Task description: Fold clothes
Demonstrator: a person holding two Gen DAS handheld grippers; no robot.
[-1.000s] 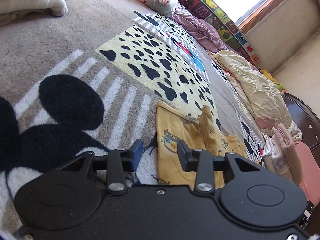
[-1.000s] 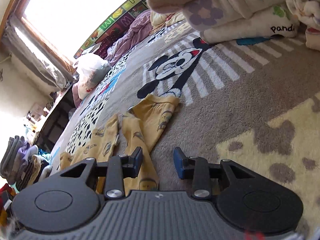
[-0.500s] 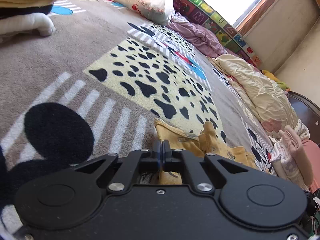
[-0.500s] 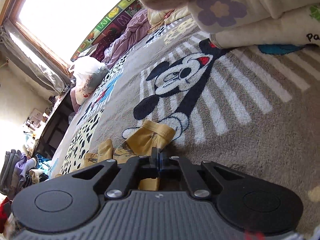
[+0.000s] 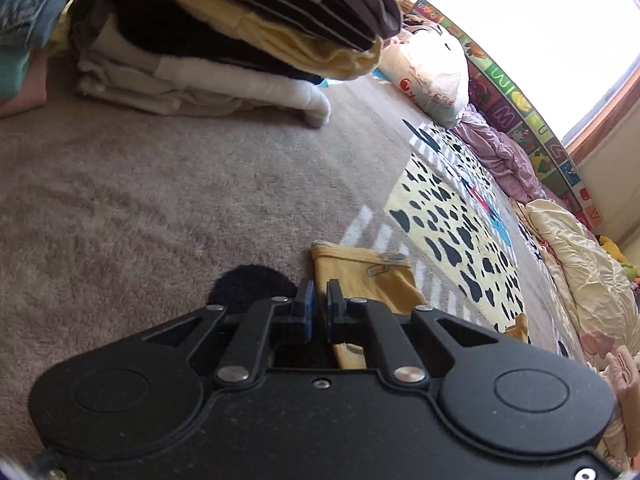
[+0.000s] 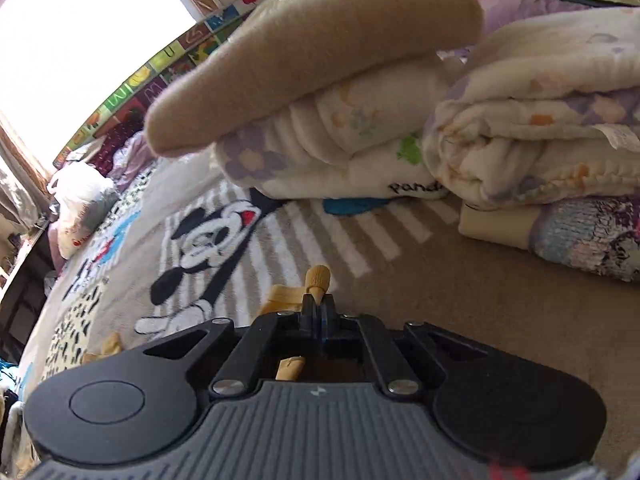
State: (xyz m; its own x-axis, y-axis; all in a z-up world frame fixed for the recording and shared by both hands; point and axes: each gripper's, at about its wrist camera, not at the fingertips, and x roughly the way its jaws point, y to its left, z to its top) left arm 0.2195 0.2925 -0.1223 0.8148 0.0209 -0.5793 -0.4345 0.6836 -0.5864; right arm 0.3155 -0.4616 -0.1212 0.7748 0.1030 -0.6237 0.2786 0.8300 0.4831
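A small yellow printed garment point(image 5: 362, 276) lies on a Mickey Mouse patterned blanket point(image 5: 160, 208). My left gripper point(image 5: 318, 298) sits at the garment's left edge, its blue-padded jaws slightly apart, with no cloth seen between them. In the right wrist view my right gripper point(image 6: 318, 306) is shut on a yellow ribbed cuff point(image 6: 317, 278) of the same garment, which sticks up between the fingertips; more yellow cloth point(image 6: 282, 296) trails to the left below.
A tall stack of folded clothes point(image 5: 224, 40) stands ahead of the left gripper. Folded white and beige blankets point(image 6: 400, 100) pile up ahead of the right gripper. A cream quilt point(image 5: 580, 272), a purple sheet point(image 5: 504, 152) and a white pillow point(image 5: 432, 76) lie along the window side.
Both grippers closed on the yellow garment's edges, then swung outwards with it toward the stacks. The left jaws have since parted slightly; the right stays clamped on the cuff.
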